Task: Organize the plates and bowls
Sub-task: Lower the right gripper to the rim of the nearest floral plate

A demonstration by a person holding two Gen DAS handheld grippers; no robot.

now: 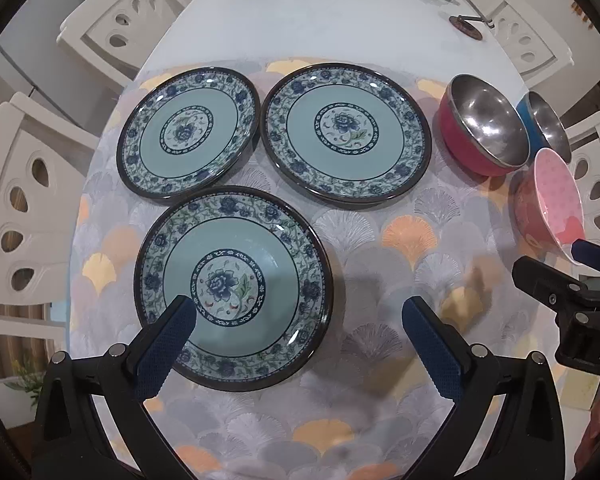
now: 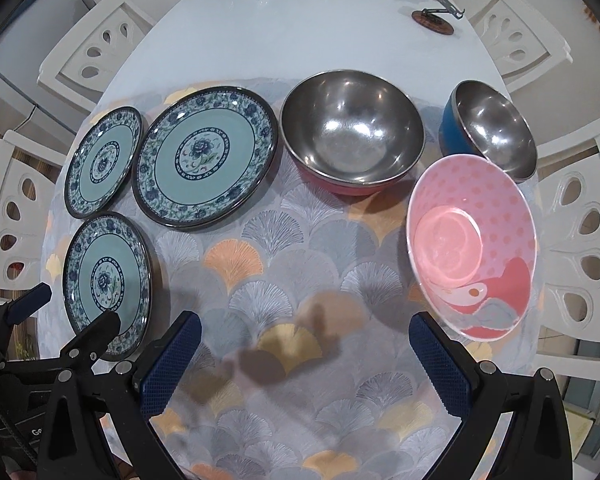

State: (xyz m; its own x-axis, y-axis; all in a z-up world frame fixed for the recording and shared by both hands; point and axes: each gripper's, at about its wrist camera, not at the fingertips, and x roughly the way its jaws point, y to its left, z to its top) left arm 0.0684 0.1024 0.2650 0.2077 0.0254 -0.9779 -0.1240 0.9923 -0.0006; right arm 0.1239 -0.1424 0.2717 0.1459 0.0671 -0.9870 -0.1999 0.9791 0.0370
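White oval table [image 1: 300, 20] with white chairs around it, a fan-patterned cloth [image 1: 380, 280] over the near half.

Left wrist view: left gripper [image 1: 296, 336] jaws wide apart, nothing held. Near plate [image 1: 236, 284] lies flat just ahead, its near-left rim under the left finger [image 1: 168, 340]; right finger is off the plate, over cloth. Relative to the near plate: far-left plate [image 1: 188, 130] just behind it, big plate [image 1: 346, 134] behind and to the right, rims of the three nearly touching. Red bowl [image 1: 480, 124], blue bowl [image 1: 546, 124] and pink bowl [image 1: 548, 204] sit well right of it. Right gripper [image 1: 572, 292] pokes in at the right edge by the pink bowl.

Right wrist view: right gripper [image 2: 304, 356] jaws apart, empty, over bare cloth. Pink bowl [image 2: 472, 248], tilted toward the camera, is just ahead-right of the right finger; can't tell if they touch. From the pink bowl: blue bowl [image 2: 492, 132] right behind it, red bowl [image 2: 352, 132] behind-left, plates well left. Left gripper [image 2: 72, 312] shows at lower left, open over the near plate [image 2: 108, 280].
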